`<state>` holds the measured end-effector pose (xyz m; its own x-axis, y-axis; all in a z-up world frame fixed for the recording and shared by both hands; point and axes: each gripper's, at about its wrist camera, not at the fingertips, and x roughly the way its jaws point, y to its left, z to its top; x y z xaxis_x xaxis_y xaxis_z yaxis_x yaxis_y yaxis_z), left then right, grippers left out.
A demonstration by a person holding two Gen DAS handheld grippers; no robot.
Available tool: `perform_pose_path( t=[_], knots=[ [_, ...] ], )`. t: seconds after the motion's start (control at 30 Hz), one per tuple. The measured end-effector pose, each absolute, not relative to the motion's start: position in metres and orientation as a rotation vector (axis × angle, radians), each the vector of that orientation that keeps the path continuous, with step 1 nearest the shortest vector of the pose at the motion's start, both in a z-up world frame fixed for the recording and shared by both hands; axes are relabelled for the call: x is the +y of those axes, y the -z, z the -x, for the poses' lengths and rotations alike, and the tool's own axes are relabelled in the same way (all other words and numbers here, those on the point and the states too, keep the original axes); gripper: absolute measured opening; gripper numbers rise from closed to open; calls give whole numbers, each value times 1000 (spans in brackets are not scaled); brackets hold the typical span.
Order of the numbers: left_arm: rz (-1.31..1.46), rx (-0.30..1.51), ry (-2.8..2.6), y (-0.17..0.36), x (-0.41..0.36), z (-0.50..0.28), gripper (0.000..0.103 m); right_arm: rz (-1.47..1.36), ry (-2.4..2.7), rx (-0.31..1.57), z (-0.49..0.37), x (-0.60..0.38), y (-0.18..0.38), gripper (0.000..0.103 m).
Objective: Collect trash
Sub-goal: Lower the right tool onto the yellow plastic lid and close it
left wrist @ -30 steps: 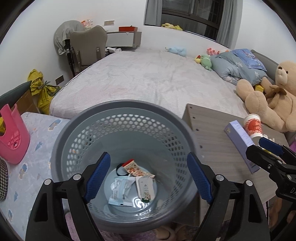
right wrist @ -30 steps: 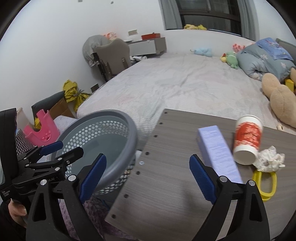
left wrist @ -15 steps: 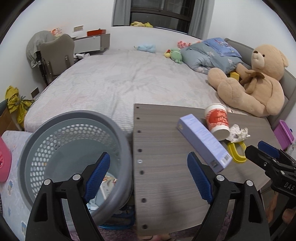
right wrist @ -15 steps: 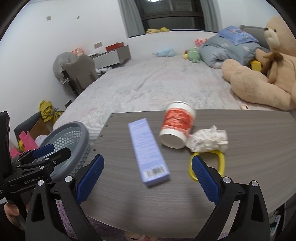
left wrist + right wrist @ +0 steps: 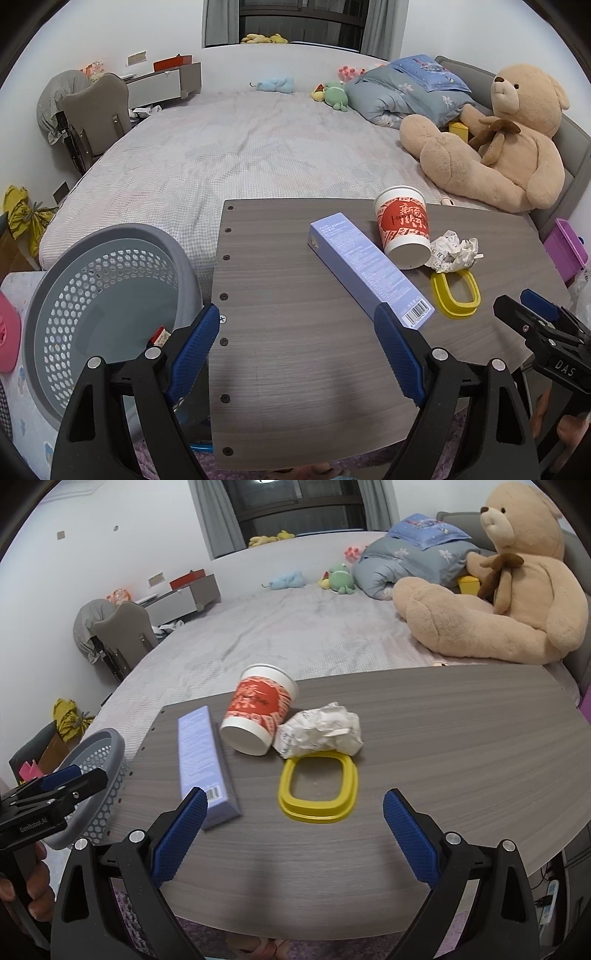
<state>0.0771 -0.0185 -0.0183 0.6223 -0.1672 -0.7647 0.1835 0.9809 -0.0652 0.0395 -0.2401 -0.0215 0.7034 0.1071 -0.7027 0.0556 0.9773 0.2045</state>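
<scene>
- The grey basket point(image 5: 107, 295) is being seen at the far left, just beside the left edge of the table point(image 5: 295, 369); at least one scrap is lying in its bottom.
- The left gripper point(image 5: 295, 354) is being held wide and empty, hovering over the bare table between the basket and the purple box point(image 5: 369, 269).
- The purple box is being shown lying flat, its long axis running from its barcode end, nearest the left gripper's right finger, away toward the paper cup point(image 5: 258, 716); it is judged the left gripper's nearest piece.
- The paper cup is lying tipped on its side just right of the box, with the crumpled paper point(image 5: 321, 731) touching it on the right.
- The yellow ring point(image 5: 317, 794) is lying flat in front of the crumpled paper, partly under it.
- The right gripper point(image 5: 295, 830) is being held wide and empty, directly facing the ring, so it is judged the nearer one for ring, paper and cup.
</scene>
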Motion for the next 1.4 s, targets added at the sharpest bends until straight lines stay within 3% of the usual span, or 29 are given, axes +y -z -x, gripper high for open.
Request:
perform_pose_path(
  t=[0.67, 1.4],
  knots=[
    [-87, 886, 203, 32, -45, -93, 82, -272, -15, 821, -55, -269, 51, 94],
    [-60, 868, 205, 27, -48, -94, 82, -269, -34, 827, -52, -263, 44, 94]
  ],
)
